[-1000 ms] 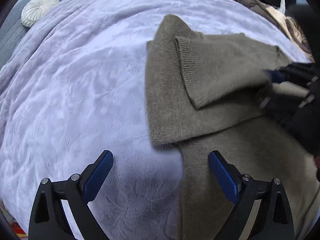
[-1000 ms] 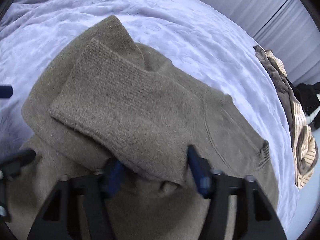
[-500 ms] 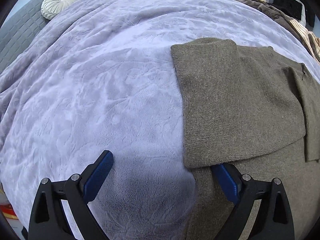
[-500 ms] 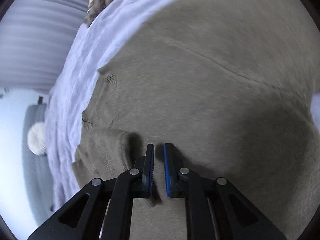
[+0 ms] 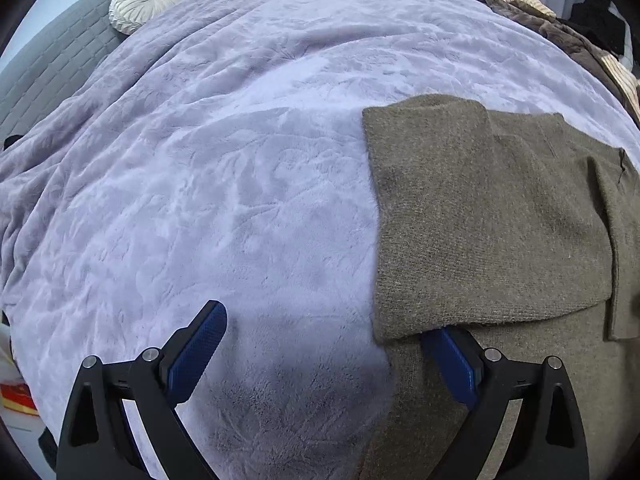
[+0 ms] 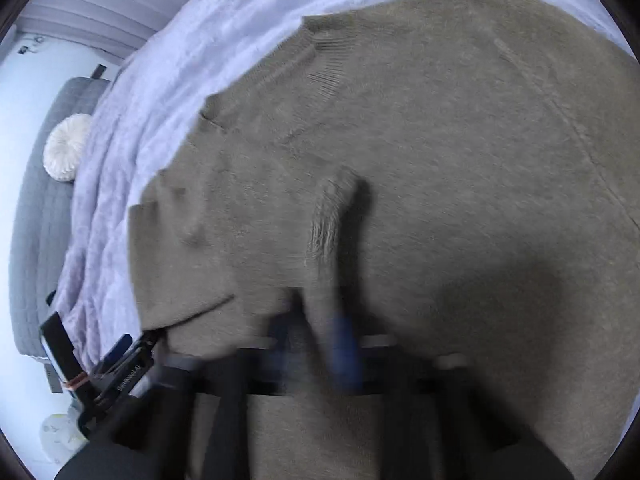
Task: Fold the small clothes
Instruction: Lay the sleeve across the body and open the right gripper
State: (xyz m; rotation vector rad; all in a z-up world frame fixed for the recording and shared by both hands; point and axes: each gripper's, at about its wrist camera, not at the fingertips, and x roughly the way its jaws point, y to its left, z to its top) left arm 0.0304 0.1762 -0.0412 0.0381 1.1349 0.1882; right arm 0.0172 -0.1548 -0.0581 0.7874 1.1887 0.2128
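Note:
An olive knit sweater (image 5: 492, 216) lies on the lilac bedspread (image 5: 208, 184), with one sleeve folded across its body. My left gripper (image 5: 328, 344) is open; its right finger (image 5: 452, 360) sits under the lower edge of the folded sleeve, its left finger (image 5: 200, 344) over bare bedspread. In the right wrist view the sweater (image 6: 440, 160) fills the frame. My right gripper (image 6: 316, 344) is blurred and sits close over the knit, with a raised ridge of fabric (image 6: 328, 232) running up from between its fingers. The left gripper also shows in the right wrist view (image 6: 120, 360) at the sweater's edge.
A round white cushion (image 5: 146, 2) rests against the grey quilted headboard (image 5: 52, 56) at the far left. A pile of brown, striped and black clothes (image 5: 560, 28) lies at the bed's far right edge.
The folded sleeve now lies flat across the sweater. My right gripper closed, swung round and now sits blurred over the knit with fabric bunched between its fingers. The left gripper stayed open.

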